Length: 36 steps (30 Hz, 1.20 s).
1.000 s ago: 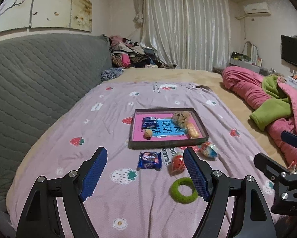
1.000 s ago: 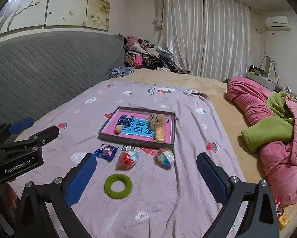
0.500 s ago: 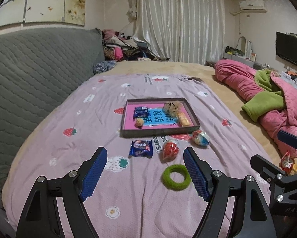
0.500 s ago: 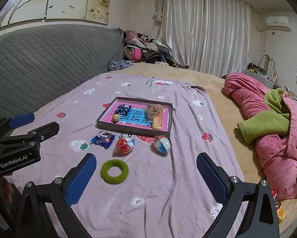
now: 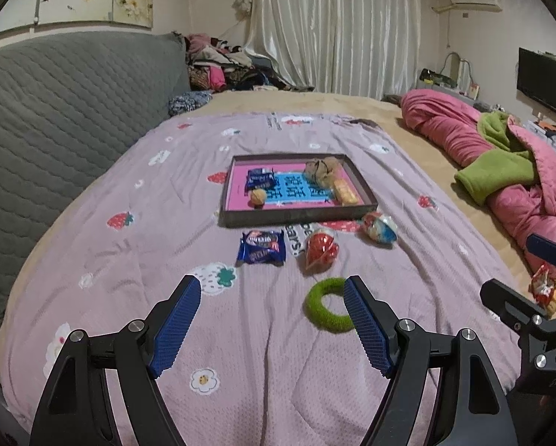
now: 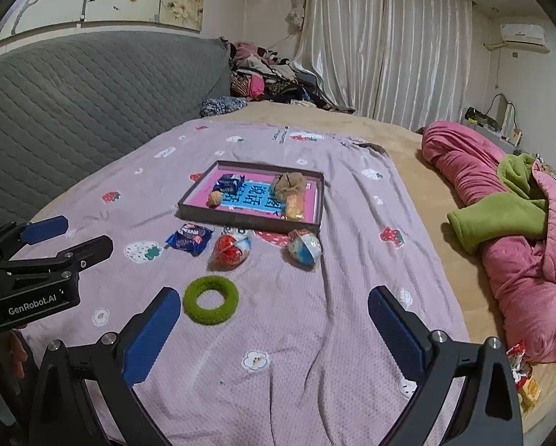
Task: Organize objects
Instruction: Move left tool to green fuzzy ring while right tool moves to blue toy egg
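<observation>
Both tools [image 5: 270, 319] [image 6: 274, 329] agape, empty.

One tray [image 5: 296, 215] sits on the bedspread [image 5: 129, 260]. Inside it lie four items: one blue packet [image 5: 259, 177], one small round nut [image 5: 258, 197], one tan bundle [image 5: 320, 169] and one yellow wrapped snack [image 5: 344, 191]. Outside the tray lie four more: one blue packet [image 5: 262, 247], one red-wrapped egg [image 5: 320, 251], one blue-and-white wrapped egg [image 5: 380, 226] and one green ring [image 5: 324, 306]. That makes two blue packets and two wrapped eggs in all.
</observation>
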Available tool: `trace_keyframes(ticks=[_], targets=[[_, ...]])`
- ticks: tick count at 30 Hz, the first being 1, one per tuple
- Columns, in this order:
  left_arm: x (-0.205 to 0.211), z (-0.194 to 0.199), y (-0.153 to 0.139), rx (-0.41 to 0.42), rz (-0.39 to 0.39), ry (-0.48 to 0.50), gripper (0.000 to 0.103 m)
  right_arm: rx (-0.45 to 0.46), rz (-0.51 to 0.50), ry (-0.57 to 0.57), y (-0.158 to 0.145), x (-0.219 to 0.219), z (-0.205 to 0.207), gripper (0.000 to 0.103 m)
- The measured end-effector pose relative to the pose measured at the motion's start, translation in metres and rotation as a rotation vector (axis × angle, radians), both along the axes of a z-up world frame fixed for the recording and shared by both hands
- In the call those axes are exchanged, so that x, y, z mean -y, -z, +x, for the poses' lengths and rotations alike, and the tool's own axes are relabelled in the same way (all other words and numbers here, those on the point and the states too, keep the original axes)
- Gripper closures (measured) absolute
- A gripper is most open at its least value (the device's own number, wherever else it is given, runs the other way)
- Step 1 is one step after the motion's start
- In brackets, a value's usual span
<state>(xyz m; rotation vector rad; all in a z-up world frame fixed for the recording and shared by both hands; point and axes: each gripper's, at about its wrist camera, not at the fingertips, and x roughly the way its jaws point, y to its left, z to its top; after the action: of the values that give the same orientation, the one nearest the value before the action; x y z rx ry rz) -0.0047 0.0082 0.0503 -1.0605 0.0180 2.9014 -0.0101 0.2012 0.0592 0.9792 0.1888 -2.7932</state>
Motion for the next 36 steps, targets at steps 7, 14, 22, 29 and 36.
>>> trace_keyframes(ticks=[7,14,22,29,36], targets=[[-0.01,-0.007,0.023,0.057,-0.004,0.03,0.023,0.012,-0.018,0.013,0.009,-0.006,-0.005,0.001],[-0.02,-0.013,0.038,0.093,-0.005,0.058,0.023,0.03,-0.015,0.02,0.02,-0.009,-0.011,0.001],[-0.027,-0.019,0.049,0.117,-0.003,0.083,0.023,0.046,-0.012,0.026,0.031,-0.014,-0.018,0.001],[-0.031,-0.027,0.063,0.145,-0.004,0.089,0.023,0.072,-0.004,0.024,0.045,-0.016,-0.028,0.001],[-0.034,-0.043,0.079,0.184,0.003,0.089,0.023,0.089,0.0,0.024,0.056,-0.018,-0.04,0.001]])
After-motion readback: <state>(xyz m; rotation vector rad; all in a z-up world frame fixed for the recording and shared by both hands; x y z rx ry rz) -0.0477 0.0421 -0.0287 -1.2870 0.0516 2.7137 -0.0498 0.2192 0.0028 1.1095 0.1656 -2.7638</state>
